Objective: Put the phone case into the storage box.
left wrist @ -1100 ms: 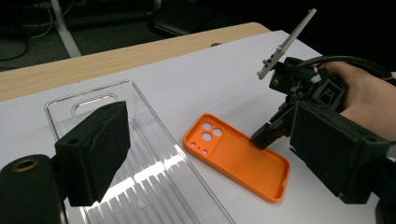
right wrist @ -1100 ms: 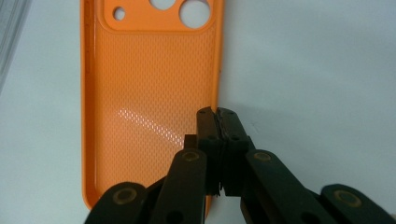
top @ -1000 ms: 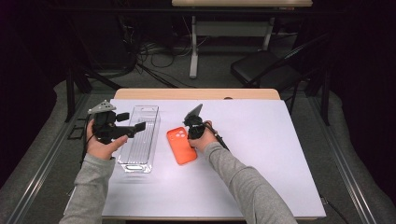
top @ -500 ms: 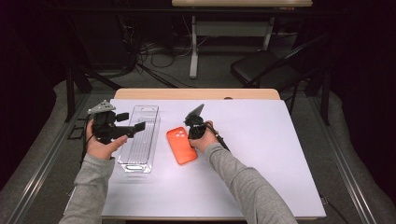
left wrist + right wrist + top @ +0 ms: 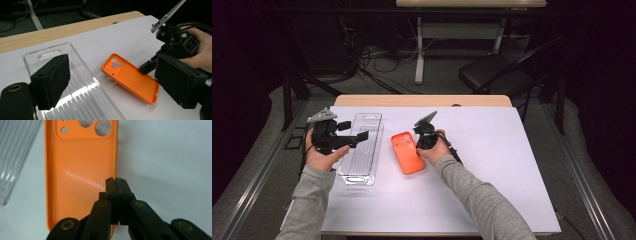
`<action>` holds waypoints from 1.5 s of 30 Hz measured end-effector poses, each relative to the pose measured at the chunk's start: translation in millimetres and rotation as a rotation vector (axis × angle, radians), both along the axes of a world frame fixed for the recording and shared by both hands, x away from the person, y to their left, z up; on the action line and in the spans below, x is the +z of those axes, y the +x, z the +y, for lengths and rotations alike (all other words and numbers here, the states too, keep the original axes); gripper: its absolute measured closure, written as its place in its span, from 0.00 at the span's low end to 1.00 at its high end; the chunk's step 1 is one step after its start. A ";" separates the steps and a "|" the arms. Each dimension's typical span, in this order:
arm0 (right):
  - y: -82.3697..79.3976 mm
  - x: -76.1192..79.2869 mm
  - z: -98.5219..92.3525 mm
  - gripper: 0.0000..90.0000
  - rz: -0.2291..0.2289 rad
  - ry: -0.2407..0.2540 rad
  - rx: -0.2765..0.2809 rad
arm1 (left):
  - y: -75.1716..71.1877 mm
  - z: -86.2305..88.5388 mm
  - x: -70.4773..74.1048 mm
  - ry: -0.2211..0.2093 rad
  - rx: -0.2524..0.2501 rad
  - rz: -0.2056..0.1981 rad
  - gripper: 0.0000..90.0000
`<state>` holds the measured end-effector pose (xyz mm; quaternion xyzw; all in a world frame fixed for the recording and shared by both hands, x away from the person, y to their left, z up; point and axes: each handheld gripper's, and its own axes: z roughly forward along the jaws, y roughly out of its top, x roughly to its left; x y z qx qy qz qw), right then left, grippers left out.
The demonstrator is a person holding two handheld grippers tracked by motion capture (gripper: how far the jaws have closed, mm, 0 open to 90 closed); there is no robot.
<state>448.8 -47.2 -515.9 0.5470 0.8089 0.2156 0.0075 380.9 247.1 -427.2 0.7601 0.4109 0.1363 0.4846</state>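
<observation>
right jaws are pinching the long edge of the orange case, lying inside-up on the table; left gripper is hovering over the clear tray, jaws wide apart.

An orange phone case lay open side up, flat at mid-frame in the high view, camera cutouts at its far end. Just left lay a clear ribbed tray, lengthwise.
</observation>
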 end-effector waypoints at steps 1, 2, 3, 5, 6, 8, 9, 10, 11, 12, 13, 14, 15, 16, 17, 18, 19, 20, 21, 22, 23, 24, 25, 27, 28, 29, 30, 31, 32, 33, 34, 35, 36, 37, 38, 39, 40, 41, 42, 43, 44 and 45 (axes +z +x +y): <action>-1.3 0.9 -1.9 1.00 -0.005 0.001 -0.001 | 0.0 0.0 0.0 0.000 0.000 0.000 0.15; -2.6 2.4 -3.7 1.00 -0.005 0.003 0.000 | -0.1 -1.8 -0.4 0.002 0.001 -0.003 0.15; -2.6 2.4 -3.7 1.00 -0.005 0.003 0.000 | -0.1 -1.8 -0.4 0.002 0.001 -0.003 0.15; -5.4 3.5 -7.5 1.00 -0.027 0.029 -0.012 | -0.1 -2.9 -0.6 0.005 -0.006 0.000 0.15; -7.9 5.2 -11.5 1.00 -0.041 0.052 -0.017 | -0.2 -4.5 -0.9 0.006 -0.006 0.002 0.15; -11.0 8.1 -16.2 1.00 -0.055 0.051 -0.015 | -0.4 -6.0 -1.3 0.005 -0.007 0.001 0.15; -12.7 10.5 -18.6 1.00 -0.043 0.049 -0.016 | -0.4 -6.0 -1.3 0.005 -0.007 0.001 0.16; -14.2 11.0 -21.3 1.00 -0.053 0.065 -0.016 | -0.7 -7.0 -1.3 0.005 -0.012 -0.001 0.16; -15.8 13.3 -24.4 1.00 -0.047 0.059 -0.014 | -1.0 -7.7 -1.5 -0.002 -0.012 -0.002 0.16; -17.8 13.3 -27.0 1.00 -0.072 0.084 -0.021 | -1.2 -8.1 -1.6 -0.006 -0.016 -0.001 0.16; -19.9 16.1 -30.6 1.00 -0.069 0.074 -0.015 | -1.3 -8.6 -1.6 -0.005 -0.017 0.000 0.17; -22.0 17.7 -33.9 1.00 -0.079 0.076 -0.014 | -1.5 -9.2 -1.7 -0.006 -0.018 0.001 0.17; -24.4 19.4 -37.2 1.00 -0.089 0.076 -0.012 | -1.6 -9.7 -1.8 -0.005 -0.018 0.000 0.17; -26.5 20.6 -40.1 1.00 -0.103 0.076 -0.012 | -1.8 -10.4 -1.8 -0.003 -0.017 0.000 0.17; -28.8 21.0 -42.9 1.00 -0.121 0.084 -0.016 | -1.9 -10.9 -1.9 -0.003 -0.017 0.003 0.17; -31.0 22.4 -46.4 1.00 -0.125 0.082 -0.014 | -2.1 -11.7 -2.0 -0.003 -0.014 0.004 0.17; -33.1 22.9 -49.4 1.00 -0.132 0.081 -0.013 | -2.5 -12.4 -1.8 0.000 -0.016 0.005 0.17; -35.6 23.2 -51.7 1.00 -0.142 0.084 -0.016 | -2.9 -13.7 -2.0 -0.003 -0.018 0.004 0.17; -38.2 23.0 -54.2 1.00 -0.160 0.086 -0.014 | -3.4 -15.1 -2.0 -0.002 -0.019 0.004 0.17; -41.1 23.0 -55.8 1.00 -0.170 0.087 -0.020 | -4.0 -16.6 -1.9 0.000 -0.020 0.004 0.17; -41.1 23.0 -55.8 1.00 -0.170 0.087 -0.020 | -4.0 -16.6 -1.9 0.000 -0.020 0.004 0.17; -46.0 23.4 -59.1 1.00 -0.196 0.085 -0.011 | -4.9 -19.7 -1.8 0.000 -0.027 0.005 0.17; -48.9 24.0 -60.1 1.00 -0.203 0.080 -0.013 | -4.9 -19.7 -1.8 0.000 -0.027 0.005 0.17; -54.1 24.5 -62.7 1.00 -0.230 0.075 -0.009 | -5.8 -22.5 -1.7 0.005 -0.035 0.003 0.17; -56.4 24.7 -64.1 1.00 -0.240 0.071 -0.004 | -6.6 -25.6 -1.9 0.008 -0.040 0.000 0.17; -58.6 24.7 -64.9 1.00 -0.254 0.075 -0.004 | -7.0 -27.0 -1.9 0.011 -0.043 0.003 0.17; -60.8 25.4 -65.8 1.00 -0.268 0.069 -0.003 | -7.4 -28.6 -2.2 0.013 -0.042 0.001 0.17; -63.0 25.8 -66.5 1.00 -0.281 0.072 -0.005 | -7.7 -29.9 -2.2 0.016 -0.048 0.004 0.17; -65.1 26.6 -67.5 1.00 -0.289 0.074 -0.006 | -8.2 -31.7 -2.4 0.013 -0.049 0.004 0.17; -67.2 27.0 -68.3 1.00 -0.301 0.084 -0.010 | -8.5 -33.1 -2.5 0.015 -0.052 0.002 0.17; -69.5 27.5 -69.1 1.00 -0.310 0.086 -0.014 | -8.5 -33.1 -2.5 0.015 -0.052 0.002 0.17; -71.7 27.9 -70.0 1.00 -0.320 0.092 -0.015 | -9.4 -35.8 -2.4 0.022 -0.058 0.003 0.17; -73.8 28.1 -71.1 1.00 -0.331 0.097 -0.016 | -9.8 -37.6 -2.5 0.020 -0.059 0.000 0.17; -75.9 28.4 -71.9 1.00 -0.339 0.102 -0.015 | -10.3 -39.1 -2.7 0.019 -0.062 -0.002 0.17; -77.9 28.7 -72.1 1.00 -0.348 0.106 -0.016 | -10.8 -40.7 -2.9 0.018 -0.067 -0.003 0.17; -79.8 28.9 -72.5 1.00 -0.362 0.108 -0.013 | -11.3 -42.4 -3.0 0.018 -0.072 -0.001 0.17; -81.8 29.4 -72.5 1.00 -0.373 0.110 -0.013 | -11.6 -44.1 -3.3 0.019 -0.077 -0.001 0.17; -83.7 30.3 -72.6 1.00 -0.383 0.112 -0.013 | -11.6 -44.1 -3.3 0.019 -0.077 -0.001 0.17; -85.6 31.4 -72.8 1.00 -0.391 0.117 -0.017 | -12.3 -47.6 -4.3 0.020 -0.085 0.000 0.17; -87.0 32.3 -73.5 1.00 -0.404 0.120 -0.015 | -12.7 -49.2 -4.8 0.021 -0.085 -0.001 0.17; -88.4 33.3 -74.0 1.00 -0.415 0.127 -0.017 | -12.9 -50.5 -5.4 0.021 -0.090 -0.002 0.18; -89.9 34.2 -74.7 1.00 -0.425 0.136 -0.020 | -13.2 -51.8 -6.0 0.018 -0.094 0.001 0.18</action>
